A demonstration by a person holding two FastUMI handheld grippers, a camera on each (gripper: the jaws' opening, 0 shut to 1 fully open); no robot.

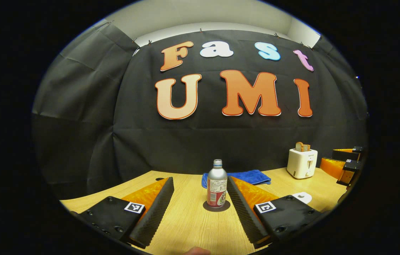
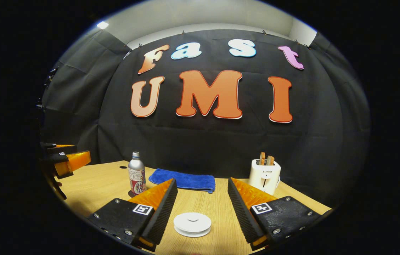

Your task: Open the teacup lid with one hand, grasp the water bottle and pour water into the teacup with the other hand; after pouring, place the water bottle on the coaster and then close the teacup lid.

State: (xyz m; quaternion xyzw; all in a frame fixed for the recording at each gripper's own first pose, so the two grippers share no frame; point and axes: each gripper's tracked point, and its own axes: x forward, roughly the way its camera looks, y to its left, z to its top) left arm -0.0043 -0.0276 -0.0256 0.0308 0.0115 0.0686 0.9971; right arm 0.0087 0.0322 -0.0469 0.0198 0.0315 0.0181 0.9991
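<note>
L gripper (image 1: 200,209): fingers spread wide, lower centre of left gripper view, holding nothing. R gripper (image 2: 201,212): fingers likewise apart, lower centre of right gripper view; seen again at right edge of left gripper view.

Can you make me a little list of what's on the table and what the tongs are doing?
Bottle: silver metal water bottle, upright on round dark coaster
Teacup: white round lid on, closed
Cloth: blue folded towel, behind the bottle
Toaster: white toaster with bread slices in it
Table: light wooden table
Left tongs: open, facing bottle
Right tongs: open, over lid
</note>
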